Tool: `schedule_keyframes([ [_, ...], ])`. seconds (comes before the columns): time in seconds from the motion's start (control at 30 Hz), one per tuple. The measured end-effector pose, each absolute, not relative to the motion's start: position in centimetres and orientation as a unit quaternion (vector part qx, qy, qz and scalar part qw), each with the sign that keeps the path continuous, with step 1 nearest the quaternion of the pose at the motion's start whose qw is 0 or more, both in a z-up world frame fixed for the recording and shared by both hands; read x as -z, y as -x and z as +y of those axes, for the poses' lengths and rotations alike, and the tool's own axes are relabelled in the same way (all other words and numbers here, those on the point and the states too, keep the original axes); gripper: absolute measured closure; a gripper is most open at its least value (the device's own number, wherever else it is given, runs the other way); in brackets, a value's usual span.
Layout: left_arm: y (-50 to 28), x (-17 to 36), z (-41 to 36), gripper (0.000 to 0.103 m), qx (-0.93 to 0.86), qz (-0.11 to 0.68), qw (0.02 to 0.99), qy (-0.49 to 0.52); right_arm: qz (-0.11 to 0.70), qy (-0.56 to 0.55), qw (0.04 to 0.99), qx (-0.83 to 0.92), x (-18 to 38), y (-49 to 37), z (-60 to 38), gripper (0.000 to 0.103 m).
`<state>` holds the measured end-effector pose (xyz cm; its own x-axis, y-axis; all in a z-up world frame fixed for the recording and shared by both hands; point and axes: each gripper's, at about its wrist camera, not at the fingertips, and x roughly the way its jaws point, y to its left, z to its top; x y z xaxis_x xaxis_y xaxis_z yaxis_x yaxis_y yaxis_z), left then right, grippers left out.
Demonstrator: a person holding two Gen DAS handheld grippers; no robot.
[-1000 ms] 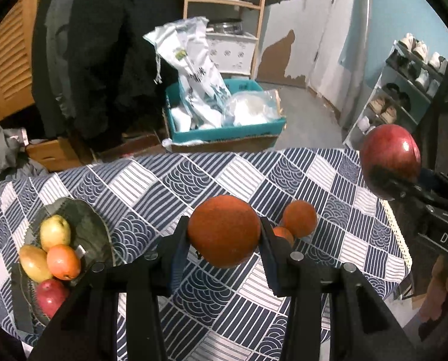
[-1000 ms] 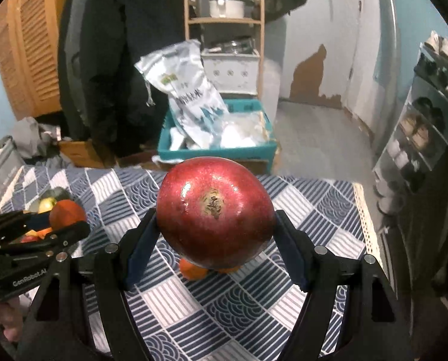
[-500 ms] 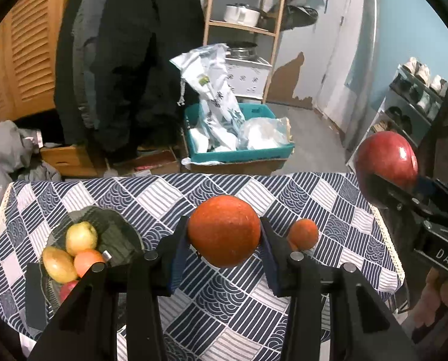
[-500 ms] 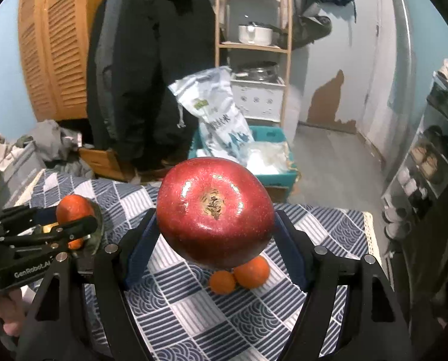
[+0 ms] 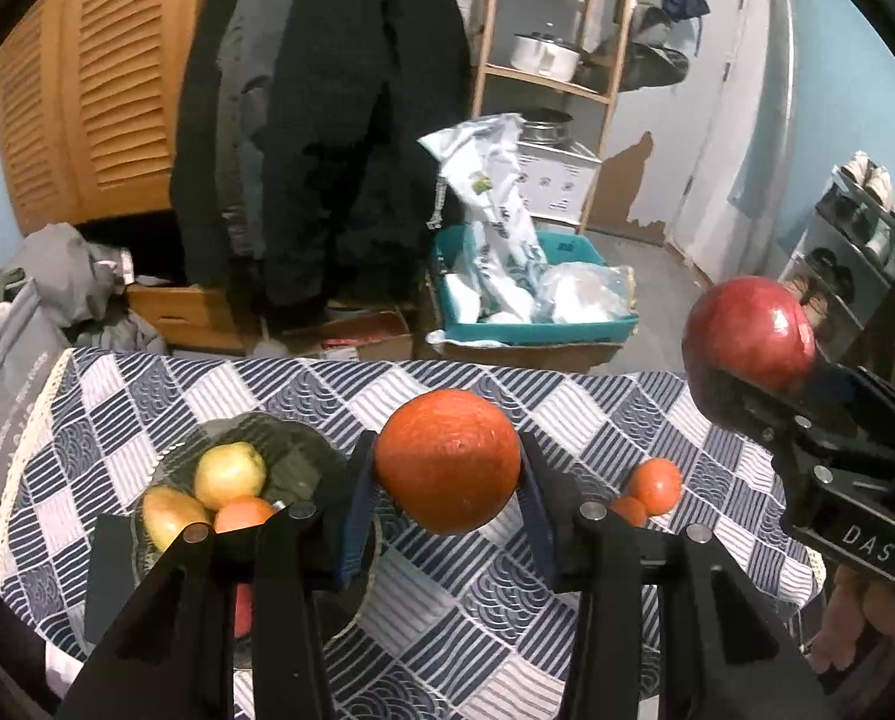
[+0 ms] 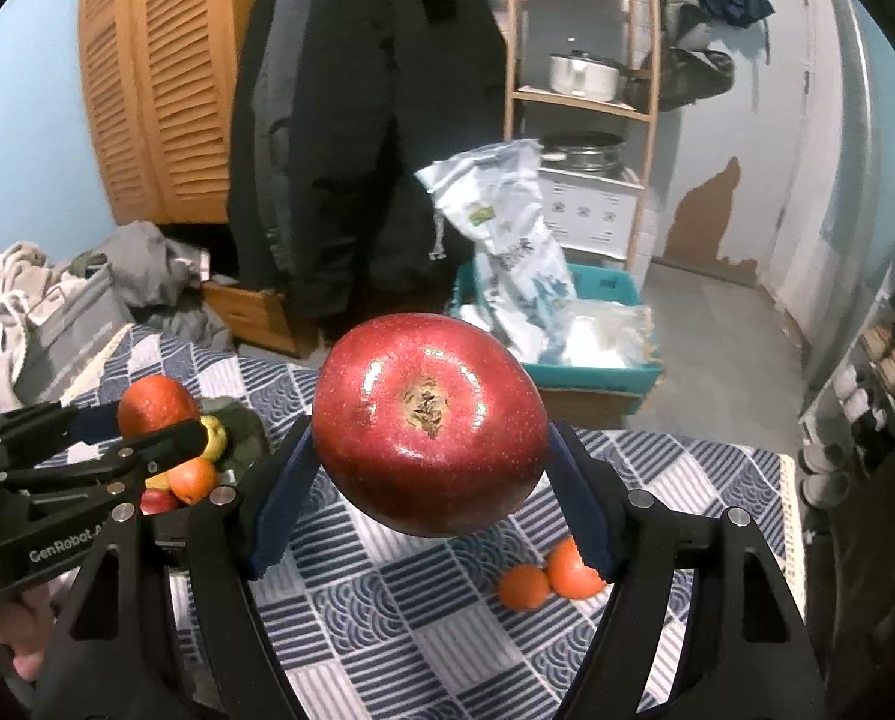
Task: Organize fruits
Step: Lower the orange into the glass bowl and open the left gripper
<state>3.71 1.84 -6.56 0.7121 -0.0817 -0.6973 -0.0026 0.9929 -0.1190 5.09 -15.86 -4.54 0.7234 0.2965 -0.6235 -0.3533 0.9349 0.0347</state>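
Note:
My left gripper (image 5: 447, 486) is shut on an orange (image 5: 447, 461), held above the patterned table. In the right wrist view the same orange (image 6: 156, 405) shows at the left in the left gripper (image 6: 147, 426). My right gripper (image 6: 429, 468) is shut on a big red apple (image 6: 430, 423); the apple (image 5: 747, 333) also appears at the right of the left wrist view. A dark glass bowl (image 5: 294, 450) on the table's left holds a yellow-green fruit (image 5: 230, 474), a pear-like fruit (image 5: 171, 516) and an orange one (image 5: 243, 513). Two small oranges (image 6: 552, 576) lie on the cloth at the right.
The table wears a blue and white patterned cloth (image 5: 567, 618). Beyond its far edge stand a teal crate with bags (image 5: 531, 300), dark coats (image 5: 327, 150), a wooden shelf with pots (image 5: 543, 54) and a shoe rack (image 5: 855, 228) at the right.
Both grippers have risen and drawn back from the table with their fruit still held. The bowl and the two small oranges now sit lower and farther off in both views.

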Motion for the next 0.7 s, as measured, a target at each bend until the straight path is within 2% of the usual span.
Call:
schedule_keyframes([
  [0.7, -4.0, 12.3, 9.7, 0.058, -0.056, 0.434, 0.896, 0.084, 0.385, 0.052, 0.888, -0.246, 8.9, -8.7, -6.0, 0.028],
])
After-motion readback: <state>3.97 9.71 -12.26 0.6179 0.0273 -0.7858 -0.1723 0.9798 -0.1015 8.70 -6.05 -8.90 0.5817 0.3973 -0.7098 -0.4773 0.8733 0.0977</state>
